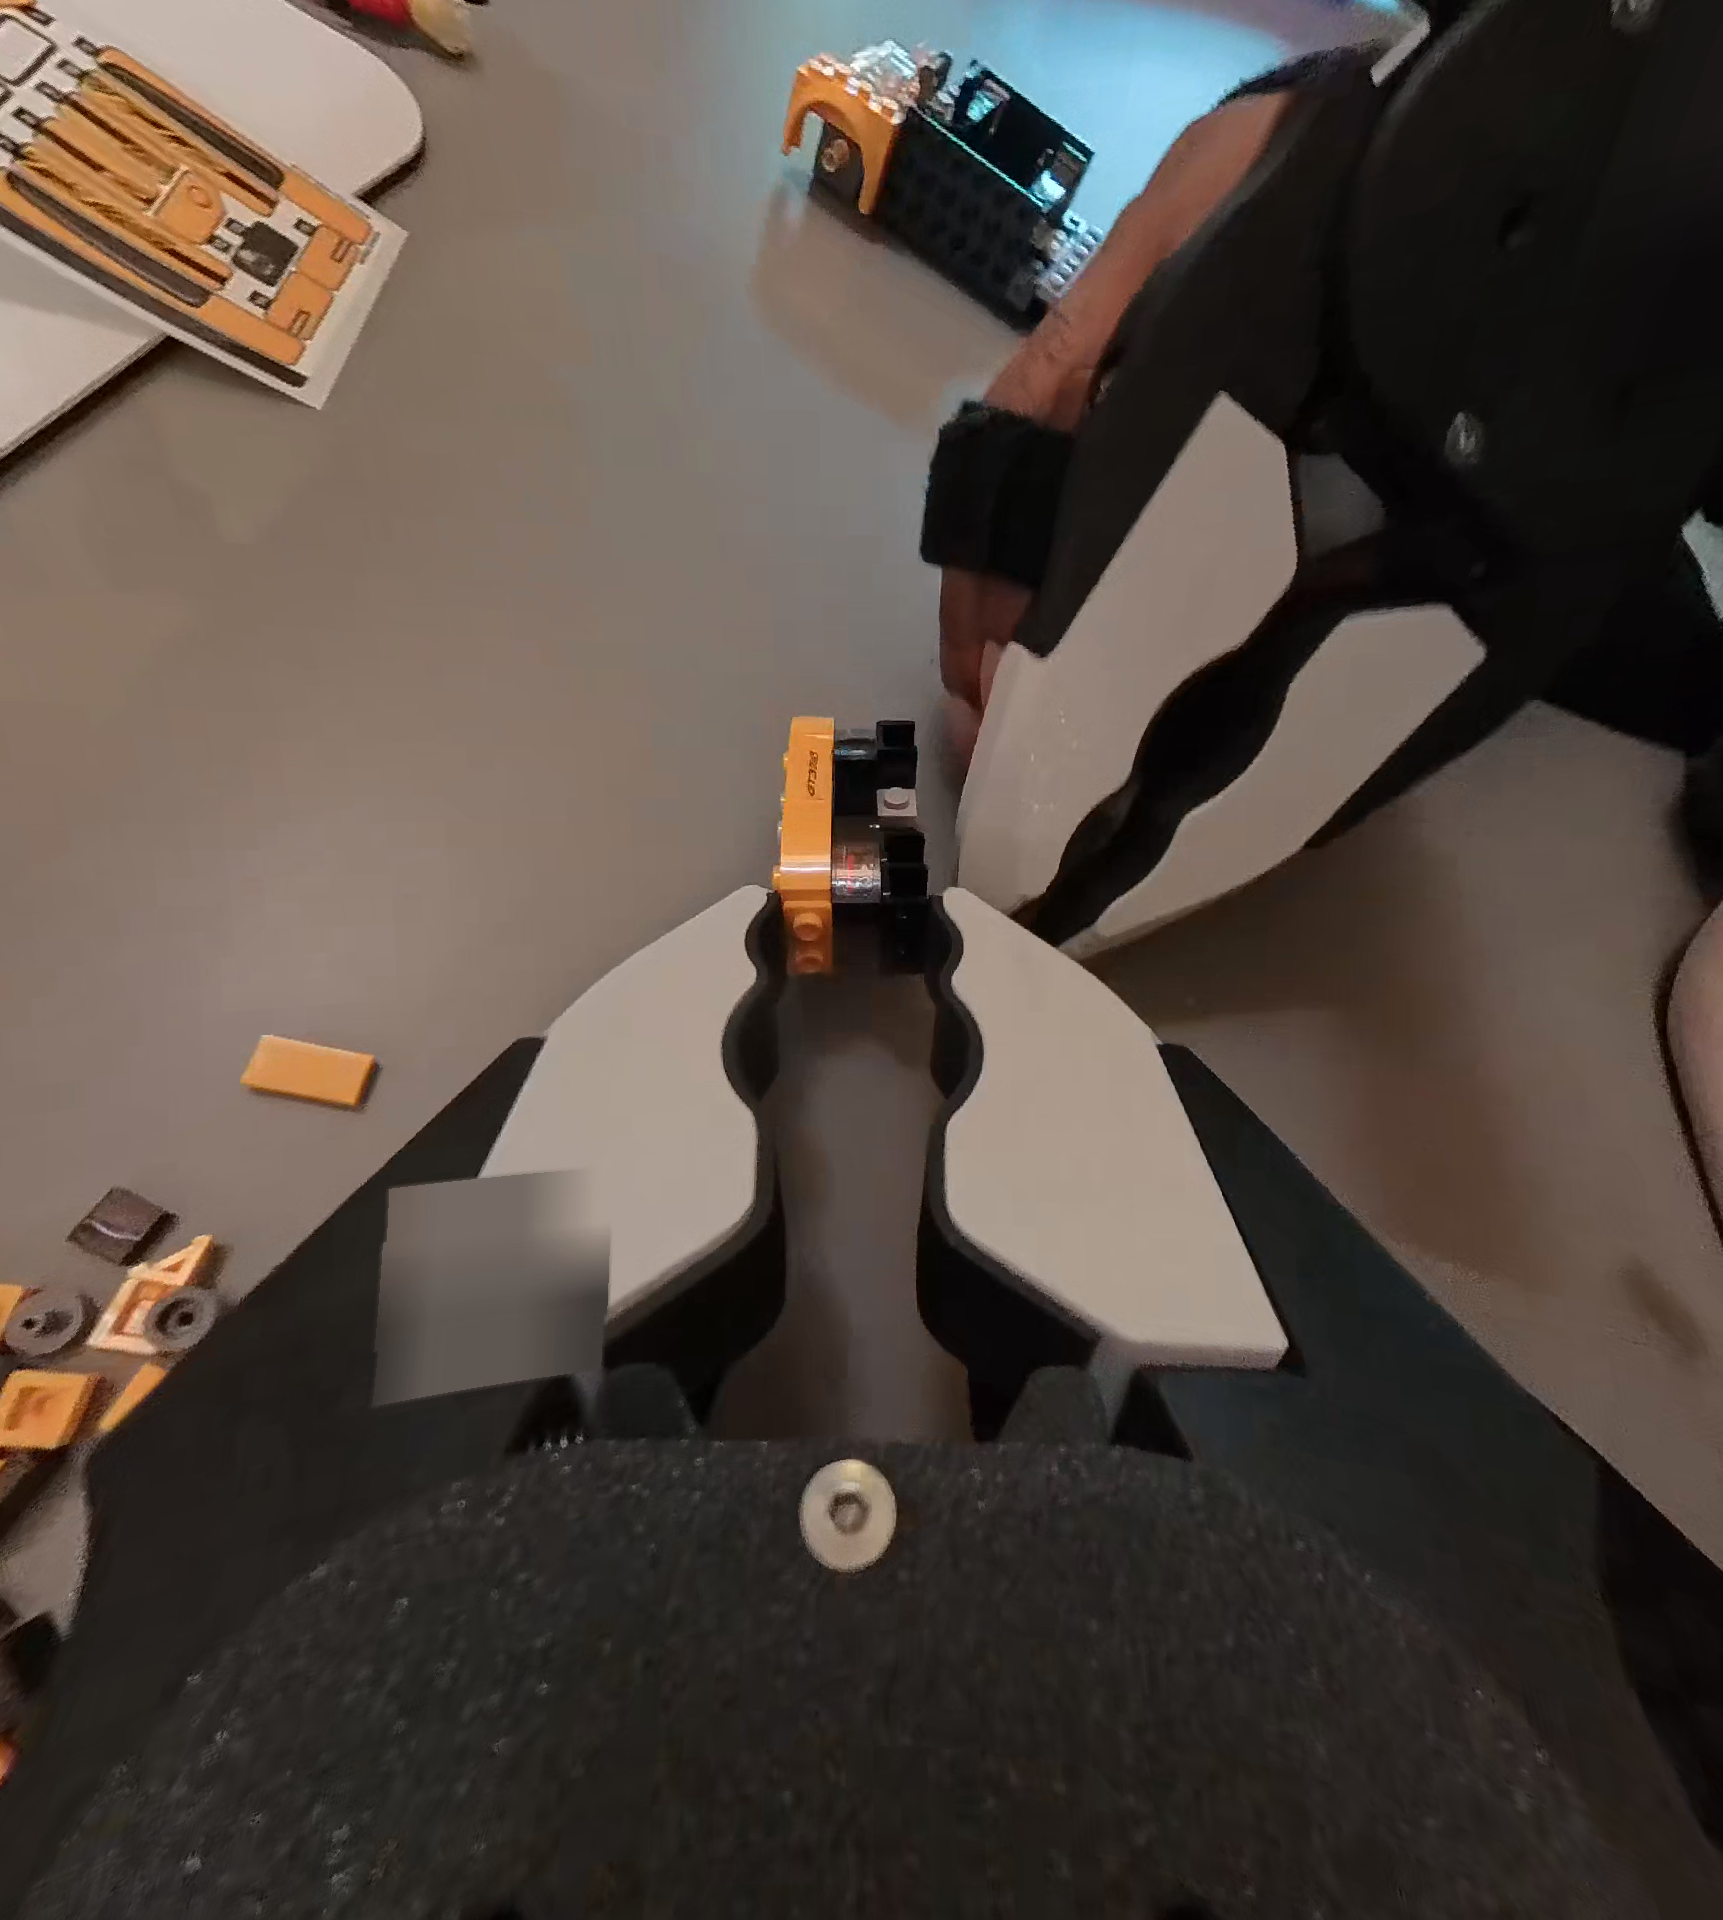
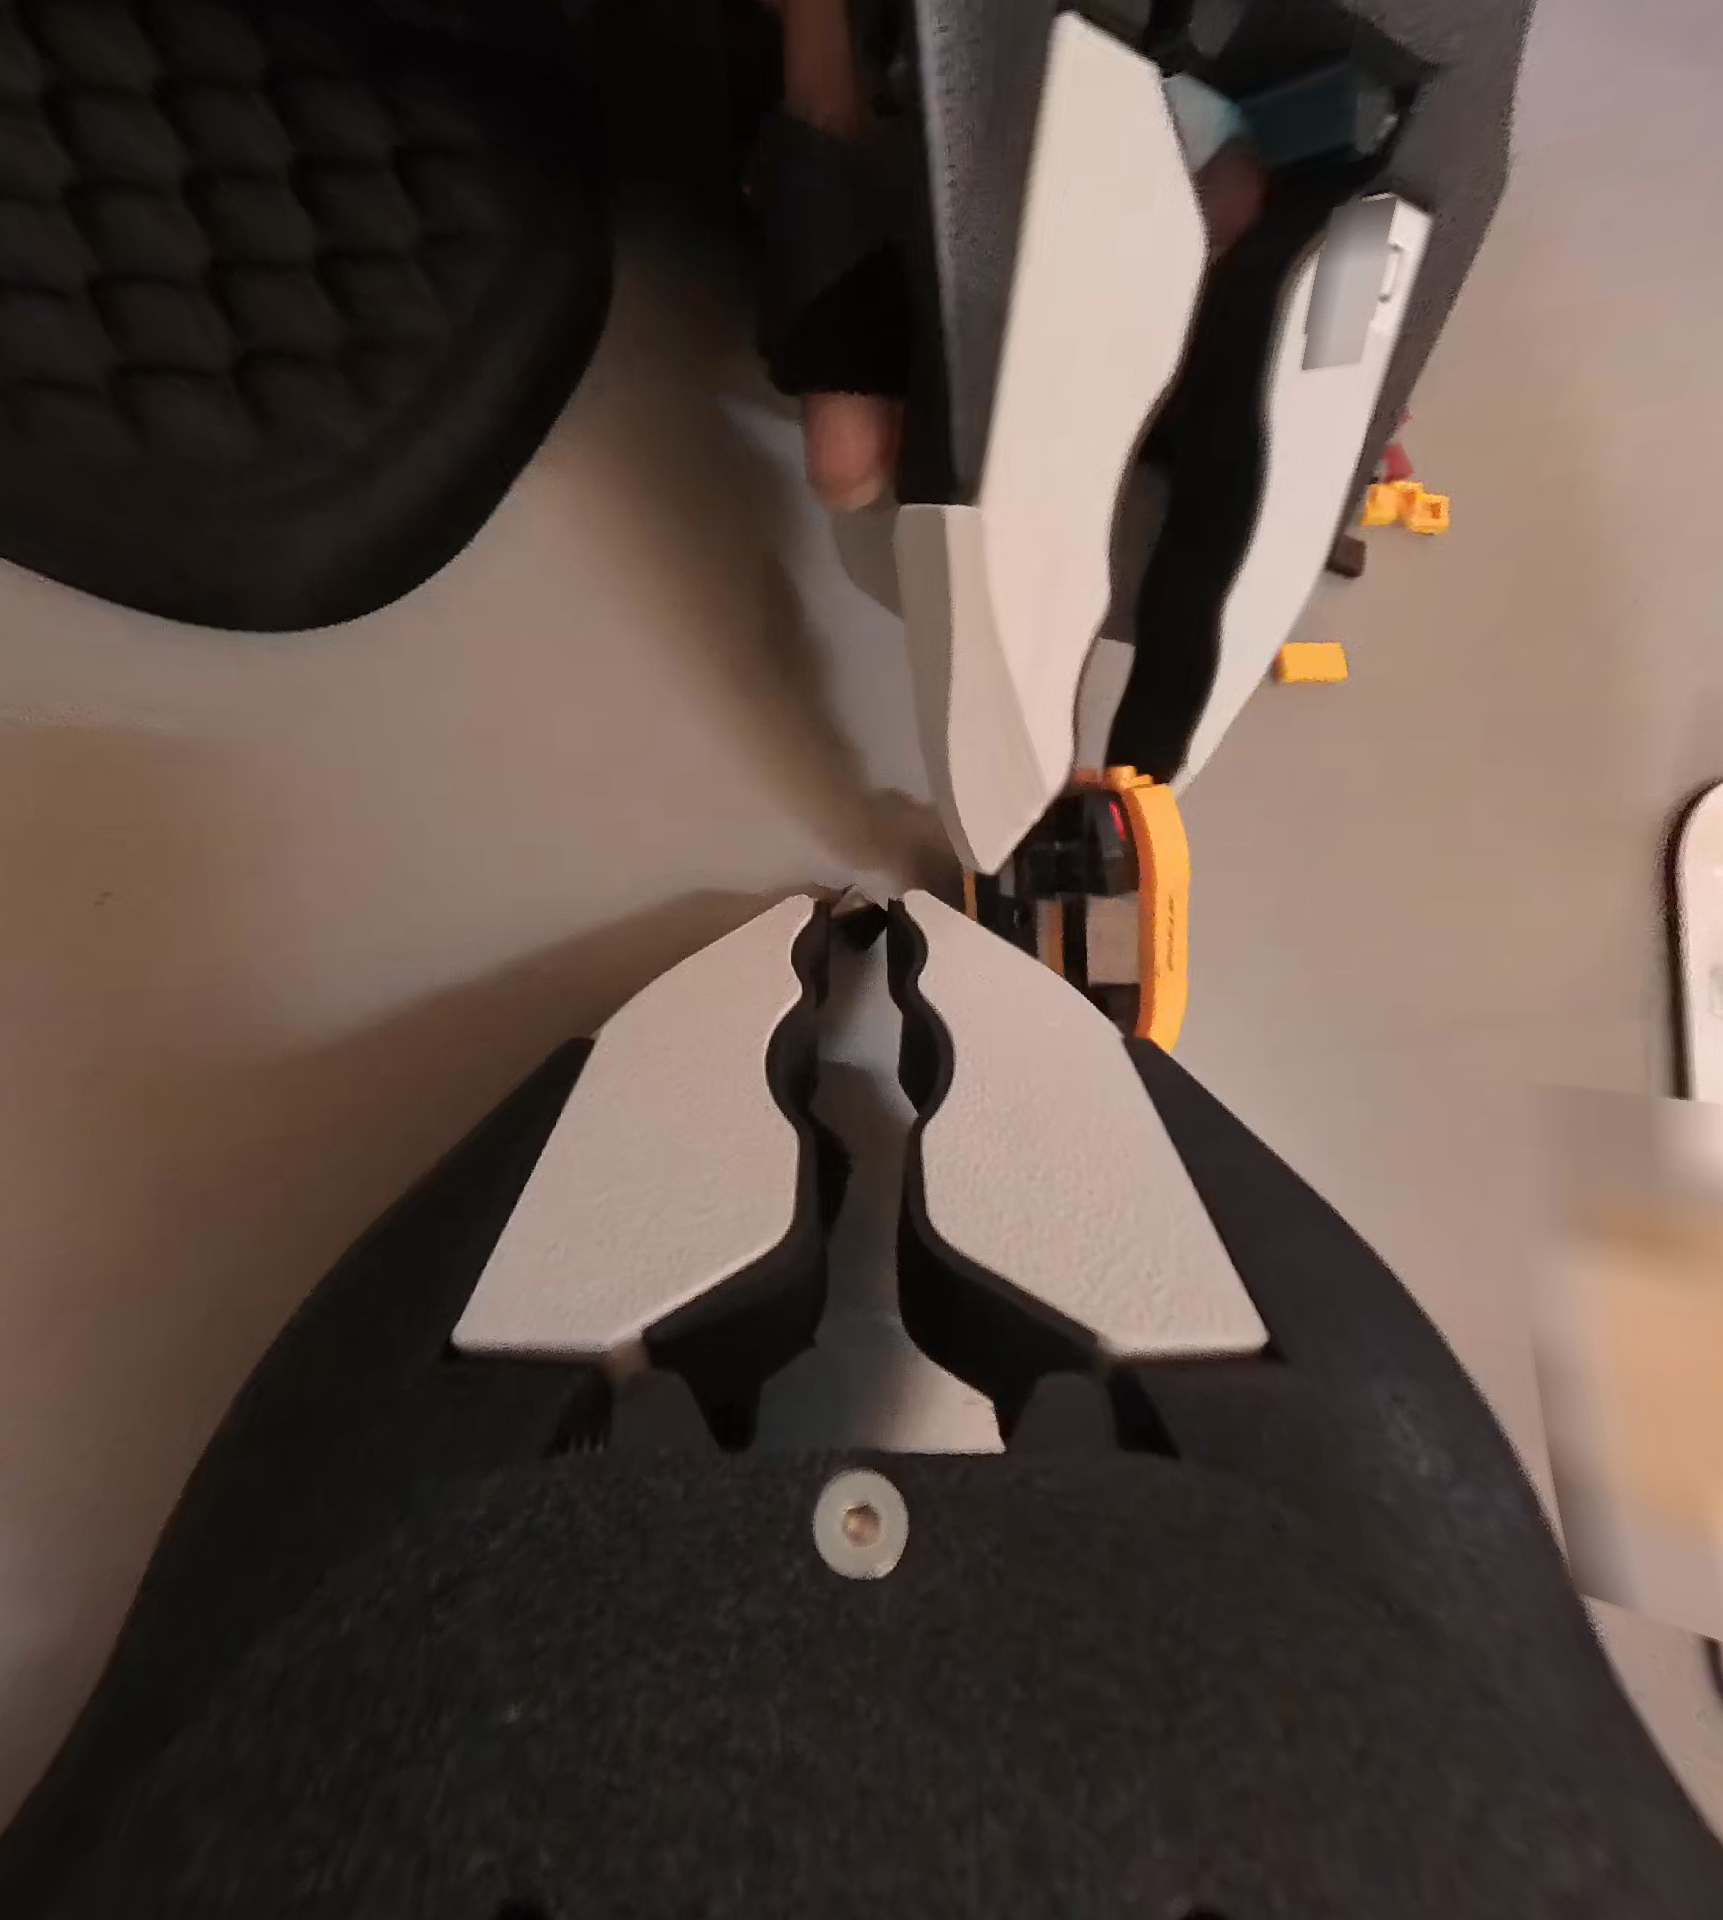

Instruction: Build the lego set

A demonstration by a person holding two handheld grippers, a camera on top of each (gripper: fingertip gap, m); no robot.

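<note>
Slippage is my main worry: my left hand-held gripper (image 1: 852, 914) clamps only the near end of the small orange-and-black brick sub-assembly (image 1: 841, 831), which juts out above the grey surface (image 1: 524, 675). My right hand-held gripper (image 2: 852, 914) pinches a tiny dark piece (image 2: 857, 923) at its very tips, just beside that sub-assembly. If I press the piece on off-axis, I judge the sub-assembly could pivot in the shallow grip or shed its orange plate. The tiny piece could also pop out and land among the loose orange and dark bricks (image 1: 26, 1361). The larger black-and-orange partial model (image 1: 950, 197) sits well apart, safe from all this.
</note>
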